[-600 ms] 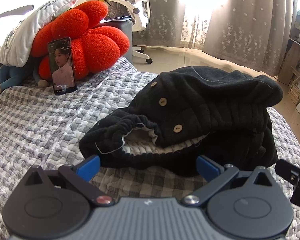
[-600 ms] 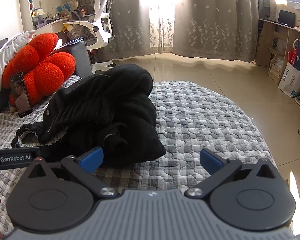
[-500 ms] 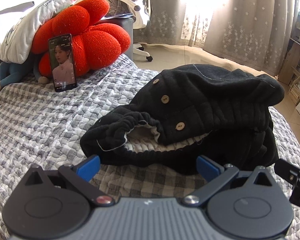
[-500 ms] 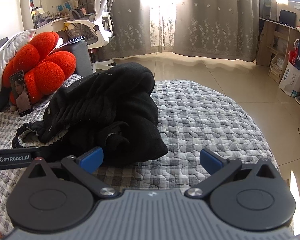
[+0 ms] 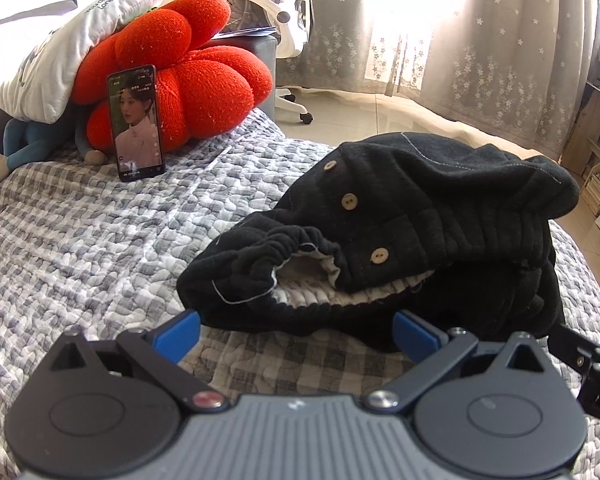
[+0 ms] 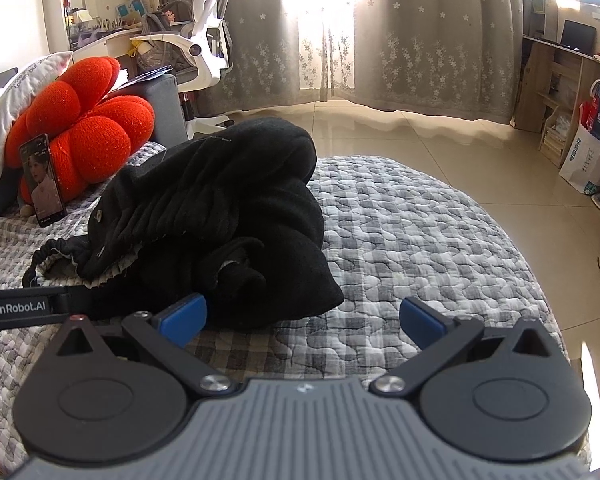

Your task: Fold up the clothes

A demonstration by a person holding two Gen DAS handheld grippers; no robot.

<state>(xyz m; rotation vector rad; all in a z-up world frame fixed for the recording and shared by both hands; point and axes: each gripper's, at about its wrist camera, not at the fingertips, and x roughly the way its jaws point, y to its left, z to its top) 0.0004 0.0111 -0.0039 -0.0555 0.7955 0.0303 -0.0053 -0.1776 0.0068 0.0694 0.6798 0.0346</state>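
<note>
While both jaws stood wide and empty, the left hand-held gripper [image 5: 296, 330] sat nearest the black buttoned garment [image 5: 400, 240], heaped on the bed [image 5: 80, 240] just ahead; the right hand-held gripper [image 6: 304, 320] faced its right edge.

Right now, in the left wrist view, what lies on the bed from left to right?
White pillow → phone → red flower cushion → crumpled black garment, all on the checked bedspread.
</note>
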